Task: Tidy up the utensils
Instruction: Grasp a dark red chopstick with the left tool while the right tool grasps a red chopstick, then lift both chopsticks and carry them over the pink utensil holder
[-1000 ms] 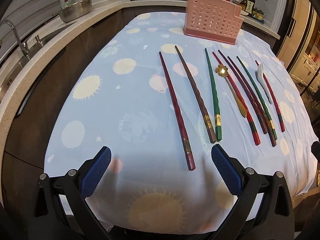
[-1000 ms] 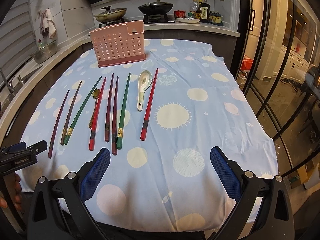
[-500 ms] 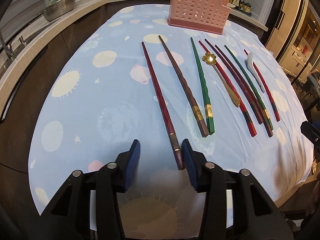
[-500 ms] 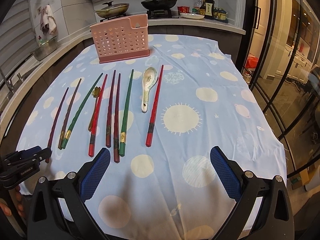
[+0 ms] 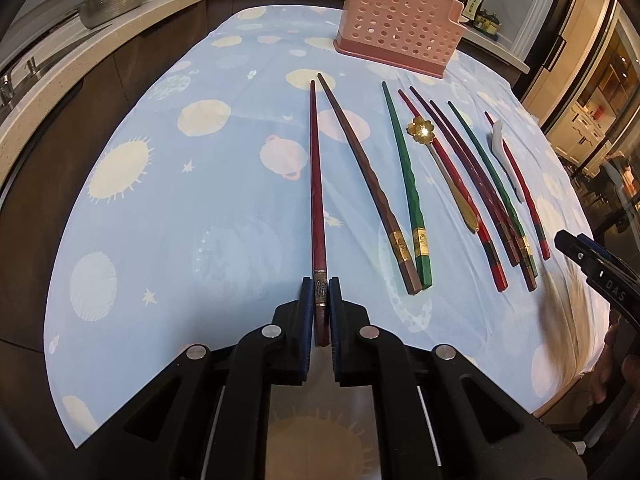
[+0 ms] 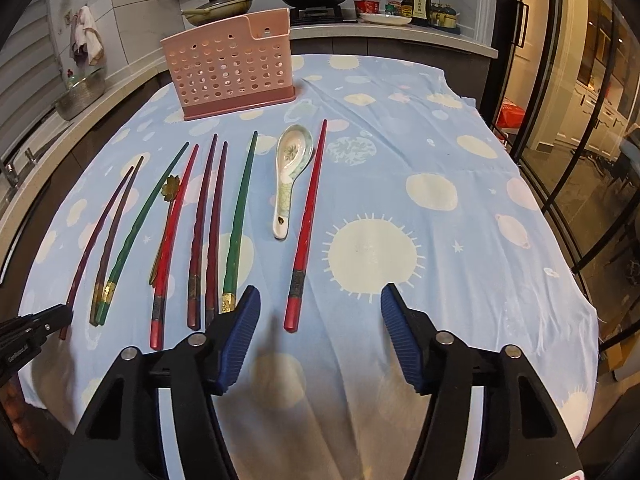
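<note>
Jaws of the left gripper (image 5: 321,300) are closing on the dark red chopstick (image 5: 316,184) to lift it; the right gripper (image 6: 316,316) jaws are closing too, nothing pinched yet.

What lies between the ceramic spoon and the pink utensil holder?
Nothing: in the right wrist view, only bare tablecloth separates the ceramic spoon from the pink utensil holder.

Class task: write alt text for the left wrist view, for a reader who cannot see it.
The left tool clamps the near end of a dark red chopstick on a blue tablecloth. More chopsticks lie to its right, and a pink holder stands beyond.
</note>
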